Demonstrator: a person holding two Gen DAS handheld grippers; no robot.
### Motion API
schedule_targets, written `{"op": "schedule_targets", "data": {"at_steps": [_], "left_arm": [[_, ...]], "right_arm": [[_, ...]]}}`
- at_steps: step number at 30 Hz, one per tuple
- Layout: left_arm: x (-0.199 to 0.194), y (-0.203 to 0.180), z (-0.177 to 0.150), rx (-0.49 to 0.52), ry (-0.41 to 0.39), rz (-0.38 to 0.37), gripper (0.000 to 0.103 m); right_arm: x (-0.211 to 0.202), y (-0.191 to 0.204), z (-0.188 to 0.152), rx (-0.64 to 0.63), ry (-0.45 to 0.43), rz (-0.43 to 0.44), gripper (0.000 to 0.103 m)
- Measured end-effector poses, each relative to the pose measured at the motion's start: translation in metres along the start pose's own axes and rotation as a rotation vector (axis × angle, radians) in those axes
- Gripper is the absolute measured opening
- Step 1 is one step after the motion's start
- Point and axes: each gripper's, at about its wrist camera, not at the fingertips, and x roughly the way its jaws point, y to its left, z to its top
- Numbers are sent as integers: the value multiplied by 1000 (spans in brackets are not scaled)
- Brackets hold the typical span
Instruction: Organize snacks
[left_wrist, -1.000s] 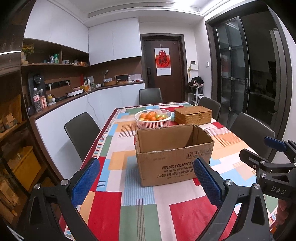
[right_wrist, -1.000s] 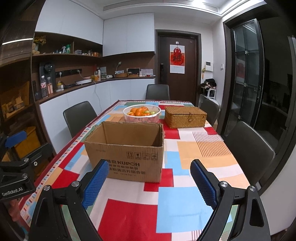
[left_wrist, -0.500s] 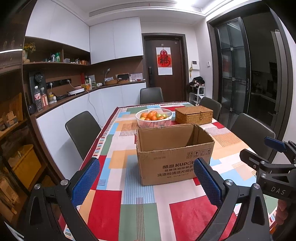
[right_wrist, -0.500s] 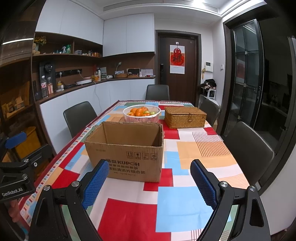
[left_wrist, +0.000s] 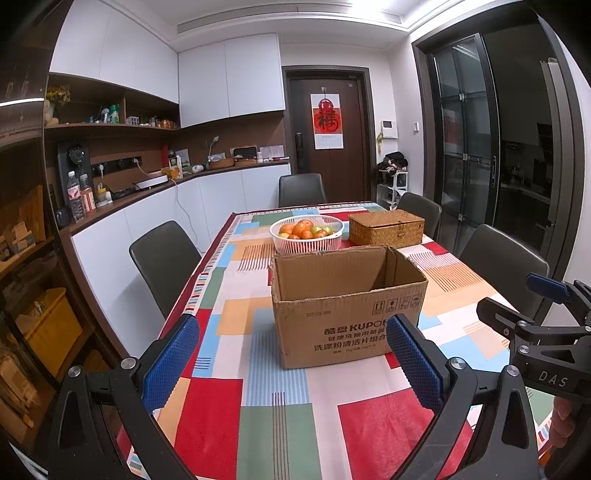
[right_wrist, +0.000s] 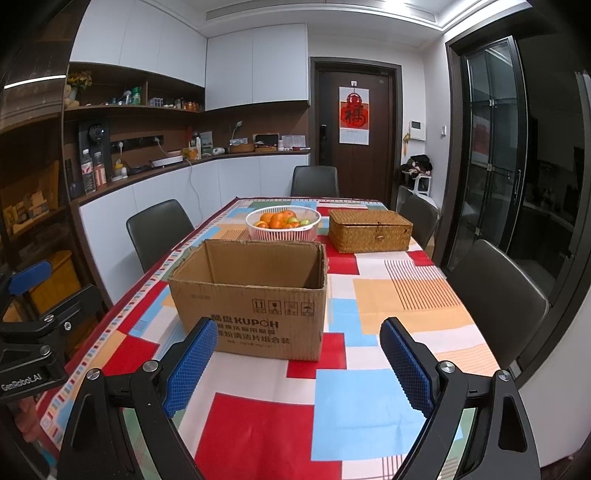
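An open brown cardboard box (left_wrist: 347, 310) stands on the patterned tablecloth, also in the right wrist view (right_wrist: 251, 299); its inside bottom is hidden. My left gripper (left_wrist: 291, 363) is open and empty, held above the table's near end before the box. My right gripper (right_wrist: 299, 363) is open and empty, likewise short of the box. Behind the box are a white basket of fruit (left_wrist: 306, 233) and a closed woven lidded box (left_wrist: 386, 229). No snack packets show.
The table (right_wrist: 406, 295) has dark chairs on the left (left_wrist: 162, 258), at the far end (right_wrist: 314, 181) and on the right (right_wrist: 495, 295). A white counter with bottles runs along the left wall. Glass doors stand on the right.
Both views have shifted slightly, the box sitting a little nearer and more central. Both grippers stay open and empty.
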Motion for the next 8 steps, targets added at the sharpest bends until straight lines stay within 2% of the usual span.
{"op": "schedule_targets", "data": {"at_steps": [8], "left_arm": [[2, 0, 0, -2, 7, 1, 103]], "right_arm": [[3, 0, -1, -1, 9, -1, 90]]}}
